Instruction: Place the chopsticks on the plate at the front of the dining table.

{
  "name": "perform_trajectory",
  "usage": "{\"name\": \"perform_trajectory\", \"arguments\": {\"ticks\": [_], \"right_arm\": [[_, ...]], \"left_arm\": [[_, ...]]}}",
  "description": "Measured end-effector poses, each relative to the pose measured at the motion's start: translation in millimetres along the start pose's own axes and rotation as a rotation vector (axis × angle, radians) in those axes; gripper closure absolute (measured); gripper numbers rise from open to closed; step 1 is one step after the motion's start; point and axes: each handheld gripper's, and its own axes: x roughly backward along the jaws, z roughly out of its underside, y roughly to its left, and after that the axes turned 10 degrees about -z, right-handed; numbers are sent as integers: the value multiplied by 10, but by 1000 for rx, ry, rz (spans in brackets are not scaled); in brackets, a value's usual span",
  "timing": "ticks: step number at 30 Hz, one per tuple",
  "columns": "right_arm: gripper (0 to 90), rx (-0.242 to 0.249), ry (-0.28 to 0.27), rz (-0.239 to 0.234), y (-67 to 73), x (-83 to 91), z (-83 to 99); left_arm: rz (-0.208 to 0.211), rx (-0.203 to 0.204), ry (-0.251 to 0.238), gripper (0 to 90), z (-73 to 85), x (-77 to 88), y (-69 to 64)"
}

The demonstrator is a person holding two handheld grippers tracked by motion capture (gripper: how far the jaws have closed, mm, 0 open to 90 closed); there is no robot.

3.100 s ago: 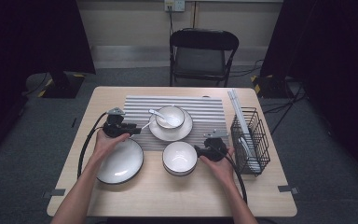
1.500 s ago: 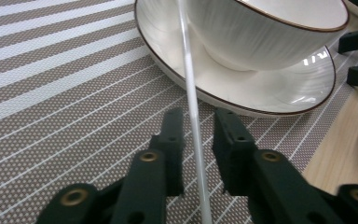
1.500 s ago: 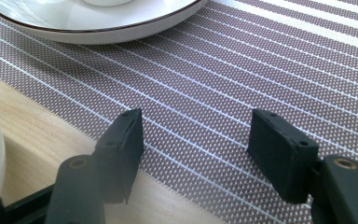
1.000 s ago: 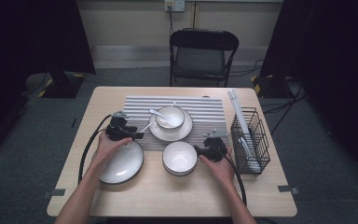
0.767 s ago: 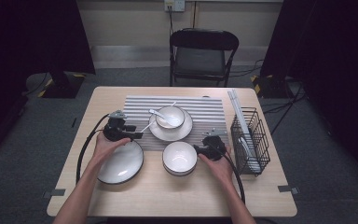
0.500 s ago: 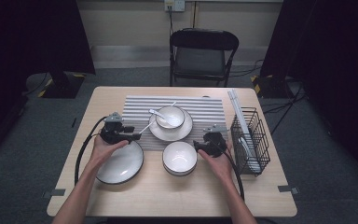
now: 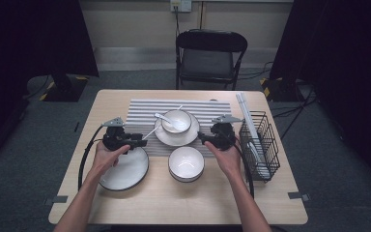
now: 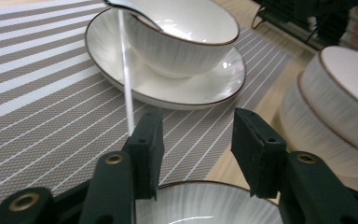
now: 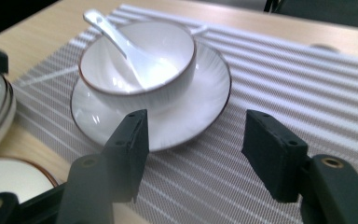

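Now both grippers, left point(image 7: 136, 141) and right point(image 7: 204, 138), have been closing yet remain open and empty, flanking the saucer point(image 7: 176, 137) for pickup.

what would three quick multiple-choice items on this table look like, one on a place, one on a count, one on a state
1. Where does the spoon lie?
A. in the small bowl on the saucer
B. in the wire basket
C. on the flat plate

2. How many folding chairs stand behind the table?
A. one
B. two
C. three

3. How do the jaws of the right gripper stand?
A. shut on the saucer
B. apart, with nothing between them
C. shut on the spoon

Answers: 1 A, its head rests inside that bowl; 2 A, a single dark chair shows; 3 B, the striped mat shows through the gap.
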Motion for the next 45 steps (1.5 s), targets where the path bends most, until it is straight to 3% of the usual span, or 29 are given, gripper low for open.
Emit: {"name": "perform_trajectory", "arguments": {"ticks": [4,6,7,8,10,11,14,24,29,34,36,45], "right_arm": [[408,10,-34,-6,18,97,-172],[408,14,-51,-4,10,152,-277],[408,19,-55,-4,3,173,-314],[408,19,-61,-2,-2,195,-348],[408,24,-70,7,-27,233,-410],[408,20,-67,7,-43,250,-439],[410,21,-80,23,-110,310,-503],[419,23,-71,82,-374,538,-619],[466,17,-69,117,-503,627,-632],[497,13,-82,160,-600,724,-609],[500,7,-76,176,-634,744,-598],[481,-2,-57,200,-726,719,-539]], "left_arm": [[11,-13,0,566,-5,-1,-13],[43,-34,3,661,-6,6,-20],[21,-44,-2,661,-8,8,-28],[36,-17,-3,668,-3,5,-9],[39,-12,-15,684,5,10,4],[10,-19,-10,691,13,16,20],[-6,-18,-26,689,22,37,31],[-9,-14,-57,575,-8,43,-25],[22,-8,-52,483,-2,32,-32],[-5,-24,-53,437,-16,15,-70],[2,-21,-52,413,-18,15,-74],[-38,-29,-46,370,-22,-1,-93]]}}
